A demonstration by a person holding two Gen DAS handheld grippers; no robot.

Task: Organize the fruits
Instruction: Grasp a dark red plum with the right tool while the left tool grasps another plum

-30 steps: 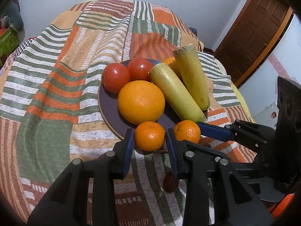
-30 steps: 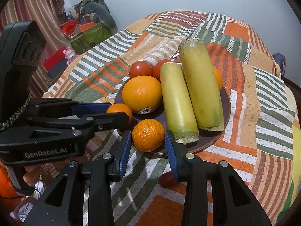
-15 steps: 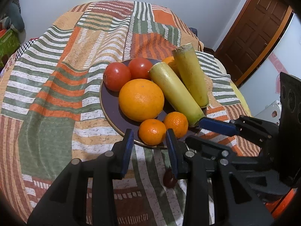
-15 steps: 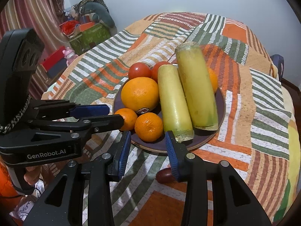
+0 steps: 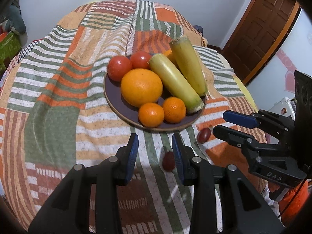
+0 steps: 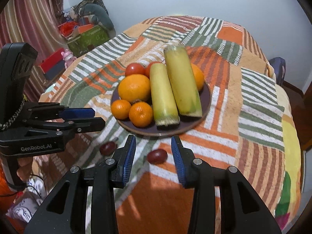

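A dark round plate (image 5: 114,101) sits near the middle of the striped patchwork cloth (image 5: 58,89) and holds all the larger fruit. On it lie a big orange (image 5: 141,87), two small mandarins (image 5: 151,114) side by side at the near rim, two red tomatoes (image 5: 119,67) at the far left, and two long yellow-green fruits (image 5: 175,81) lying side by side along the right half, cut ends toward the near rim. Another orange (image 6: 197,76) shows behind the longer one.

Two small dark red fruits rest on the cloth just off the plate's near edge: one (image 6: 157,156) between the right gripper's fingers, the other (image 6: 108,148) to its left, near the left gripper.

The left gripper (image 5: 155,151) is off the plate's near rim, jaws spread and holding nothing. The right gripper (image 6: 153,153) is likewise spread and empty.

Bare cloth lies wide to the plate's left and behind it; the cloth falls away at the right edge.
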